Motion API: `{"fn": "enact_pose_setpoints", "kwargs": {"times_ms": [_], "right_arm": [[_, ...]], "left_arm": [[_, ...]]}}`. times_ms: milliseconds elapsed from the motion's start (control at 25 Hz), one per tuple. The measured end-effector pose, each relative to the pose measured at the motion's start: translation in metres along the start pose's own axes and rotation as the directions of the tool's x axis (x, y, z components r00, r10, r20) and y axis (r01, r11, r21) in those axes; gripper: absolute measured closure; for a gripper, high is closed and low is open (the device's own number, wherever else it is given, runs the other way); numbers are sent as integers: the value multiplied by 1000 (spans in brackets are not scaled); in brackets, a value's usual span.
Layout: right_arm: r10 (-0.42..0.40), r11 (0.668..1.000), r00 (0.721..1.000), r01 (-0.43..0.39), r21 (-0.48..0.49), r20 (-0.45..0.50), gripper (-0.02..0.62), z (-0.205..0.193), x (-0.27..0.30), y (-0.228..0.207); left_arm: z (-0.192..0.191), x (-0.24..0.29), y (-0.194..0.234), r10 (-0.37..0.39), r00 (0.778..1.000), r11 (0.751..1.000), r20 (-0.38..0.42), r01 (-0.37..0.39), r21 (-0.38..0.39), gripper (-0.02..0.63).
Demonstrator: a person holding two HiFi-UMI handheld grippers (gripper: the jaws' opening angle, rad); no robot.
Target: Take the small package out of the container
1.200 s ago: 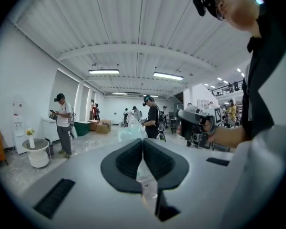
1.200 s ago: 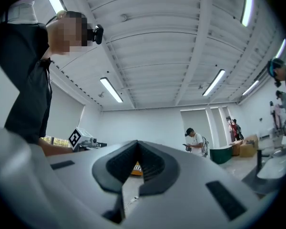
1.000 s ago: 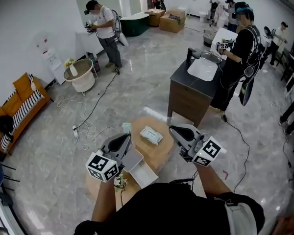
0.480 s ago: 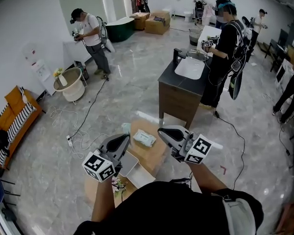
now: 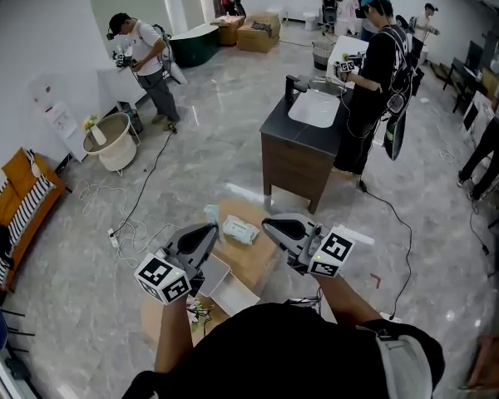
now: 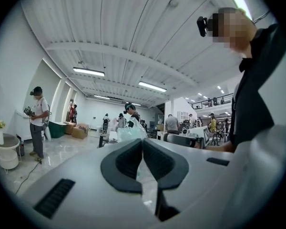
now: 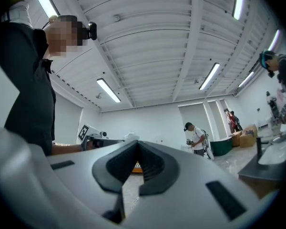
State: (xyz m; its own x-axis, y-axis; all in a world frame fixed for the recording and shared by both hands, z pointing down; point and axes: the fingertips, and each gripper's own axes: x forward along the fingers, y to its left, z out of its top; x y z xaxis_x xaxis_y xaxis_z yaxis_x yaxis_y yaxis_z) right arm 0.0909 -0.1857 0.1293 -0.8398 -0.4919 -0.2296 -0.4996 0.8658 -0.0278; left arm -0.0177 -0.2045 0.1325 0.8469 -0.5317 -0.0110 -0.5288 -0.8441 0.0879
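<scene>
Two grippers: left gripper (image 5: 209,233) and right gripper (image 5: 269,223) are both held level over the table, tips pointing away from the person, with a clear gap between them.
Left fingers: pads (image 6: 127,159) are closed tip to tip. Nothing is gripped. The small package shows just past the tips.
Right fingers: pads (image 7: 150,162) meet at the tip and hold nothing.
Small package: small package (image 5: 239,229) is a pale, crinkled wrap. It lies flat on the table near the far left edge, outside the container, between the two gripper tips and slightly ahead of them.
Container: container (image 5: 219,274) is a white open box at the near left of the table, under the left gripper's body. Its contents cannot be made out.
Table: table (image 5: 262,260) has a brown top. Its near edge is hidden by the person's body, and its far edge lies close to the cabinet.
Cabinet: cabinet (image 5: 299,158) is dark with a white basin on top. It stands beyond the table, with its corner turned toward it.
Floor left of table: a cable (image 5: 137,210) trails across the grey floor toward a round white stand (image 5: 110,144). An orange striped sofa (image 5: 25,191) sits against the wall, well apart.
Bystanders: one person (image 5: 373,81) stands touching the cabinet's right side and another person (image 5: 145,56) stands far left. Both are well apart from the table.
Room right of table: a strip of open floor, crossed by a thin dark cord.
</scene>
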Motion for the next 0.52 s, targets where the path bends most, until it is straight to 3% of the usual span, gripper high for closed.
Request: {"fn": "enact_pose_setpoints", "kwargs": {"times_ms": [520], "right_arm": [[1, 1000, 1000, -1, -6, 16, 584, 6, -4, -7]], "left_arm": [[-1, 9, -3, -23, 1000, 1000, 9, 23, -17, 583]]}}
